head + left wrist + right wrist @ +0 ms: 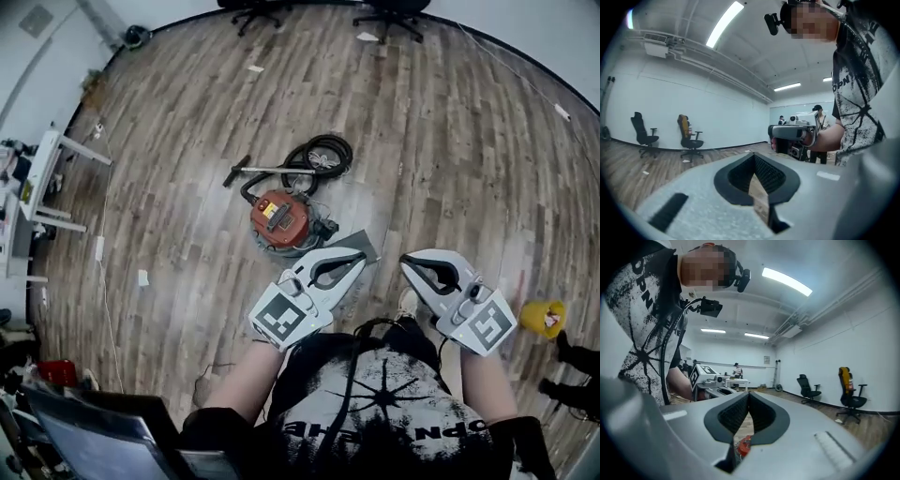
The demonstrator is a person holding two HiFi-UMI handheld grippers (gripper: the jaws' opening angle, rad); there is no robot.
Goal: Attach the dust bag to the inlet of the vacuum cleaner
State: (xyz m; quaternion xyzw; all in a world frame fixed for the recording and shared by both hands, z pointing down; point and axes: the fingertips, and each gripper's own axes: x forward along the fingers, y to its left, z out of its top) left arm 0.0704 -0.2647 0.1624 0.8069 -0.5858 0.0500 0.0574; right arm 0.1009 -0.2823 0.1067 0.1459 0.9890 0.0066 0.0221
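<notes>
Vacuum (279, 220): sitting on the floor (450, 141) ahead of the person, with its hose (321, 153) coiling beyond it; the inlet is too small to pick out.
Bag (364, 243): likely the grey flat piece lying just beside the vacuum, on its near right; part of it is hiding behind a gripper.
Direction: both are lying ahead and below, left of the right gripper's line.
Nearer hand: the left gripper (354, 260) (753, 156) is hanging over the bag's edge, nearer than the right gripper (409, 260) (749, 394).
Left fingers: clenching together on nothing.
Right fingers: clenching together, empty, with the vacuum's red showing below them.
</notes>
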